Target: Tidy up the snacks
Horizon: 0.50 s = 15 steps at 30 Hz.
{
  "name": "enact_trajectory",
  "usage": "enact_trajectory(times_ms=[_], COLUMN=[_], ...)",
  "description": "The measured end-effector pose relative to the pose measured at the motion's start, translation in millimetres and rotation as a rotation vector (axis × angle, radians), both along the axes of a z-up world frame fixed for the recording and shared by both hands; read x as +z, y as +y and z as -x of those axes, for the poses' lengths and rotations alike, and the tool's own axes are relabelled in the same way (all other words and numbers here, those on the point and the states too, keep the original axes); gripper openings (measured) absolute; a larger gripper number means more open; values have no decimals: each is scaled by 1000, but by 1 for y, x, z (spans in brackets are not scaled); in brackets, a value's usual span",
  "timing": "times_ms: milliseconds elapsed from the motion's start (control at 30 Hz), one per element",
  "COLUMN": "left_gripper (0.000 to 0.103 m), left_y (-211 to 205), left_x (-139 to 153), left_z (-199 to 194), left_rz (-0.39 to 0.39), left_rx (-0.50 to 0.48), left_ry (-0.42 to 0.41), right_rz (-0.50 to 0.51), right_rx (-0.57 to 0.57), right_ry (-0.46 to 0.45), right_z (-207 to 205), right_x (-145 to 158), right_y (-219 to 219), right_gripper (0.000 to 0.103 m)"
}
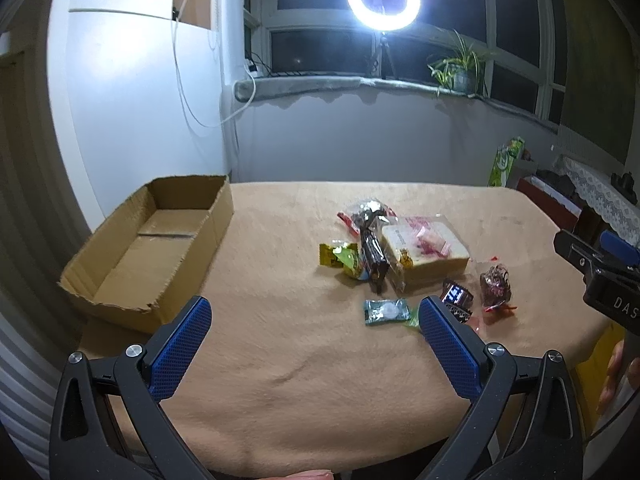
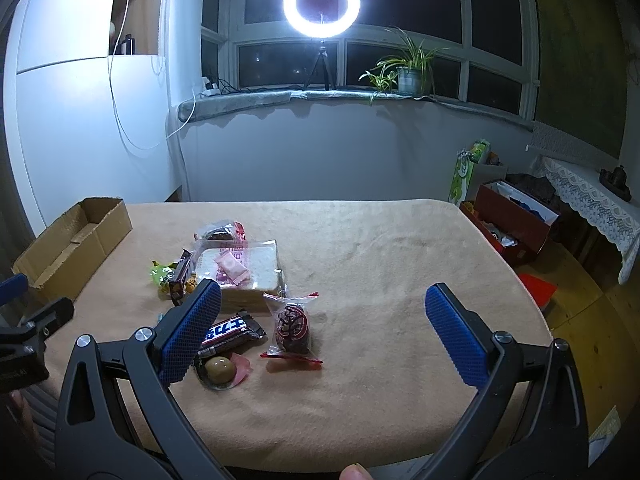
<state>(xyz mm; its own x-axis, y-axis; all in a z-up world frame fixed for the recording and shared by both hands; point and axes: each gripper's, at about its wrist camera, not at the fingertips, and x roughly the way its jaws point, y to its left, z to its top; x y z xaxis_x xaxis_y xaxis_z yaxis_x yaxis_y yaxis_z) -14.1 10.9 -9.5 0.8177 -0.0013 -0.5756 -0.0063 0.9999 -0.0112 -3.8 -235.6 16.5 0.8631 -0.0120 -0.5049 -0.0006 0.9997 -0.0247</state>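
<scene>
Several wrapped snacks lie in a loose pile on the tan cloth-covered table (image 1: pixel 280 380). A bagged slice of bread (image 1: pixel 426 254) lies beside a dark bar (image 1: pixel 374 264), green packets (image 1: pixel 344 258) and a teal packet (image 1: pixel 386 312). A dark red wrapped snack (image 2: pixel 292 326), a chocolate bar (image 2: pixel 230 332) and a round brown sweet (image 2: pixel 220 368) lie nearest the right gripper. An open, empty cardboard box (image 1: pixel 148 248) stands at the table's left. My left gripper (image 1: pixel 316 316) is open and empty above the table's near side. My right gripper (image 2: pixel 324 304) is open and empty above the dark red snack.
A ring light (image 2: pixel 322 4) on a tripod and a potted plant (image 2: pixel 408 68) stand on the windowsill behind the table. A red box (image 2: pixel 508 220) and a lace-covered shelf (image 2: pixel 592 200) are on the right, beyond the table's edge.
</scene>
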Motion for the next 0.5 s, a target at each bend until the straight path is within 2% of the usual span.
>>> enact_trajectory(times_ms=[133,500], left_gripper=[103,103], left_y=[3,0], left_x=[9,21], left_z=[9,26], left_rz=[3,-8], left_rx=[11,11], left_ry=[-39,-80], right_rz=[0,-3], right_rx=[1,9], right_ry=[-10,-38], right_z=[7,22], right_x=[2,9], right_y=[1,1], right_gripper=[103,103])
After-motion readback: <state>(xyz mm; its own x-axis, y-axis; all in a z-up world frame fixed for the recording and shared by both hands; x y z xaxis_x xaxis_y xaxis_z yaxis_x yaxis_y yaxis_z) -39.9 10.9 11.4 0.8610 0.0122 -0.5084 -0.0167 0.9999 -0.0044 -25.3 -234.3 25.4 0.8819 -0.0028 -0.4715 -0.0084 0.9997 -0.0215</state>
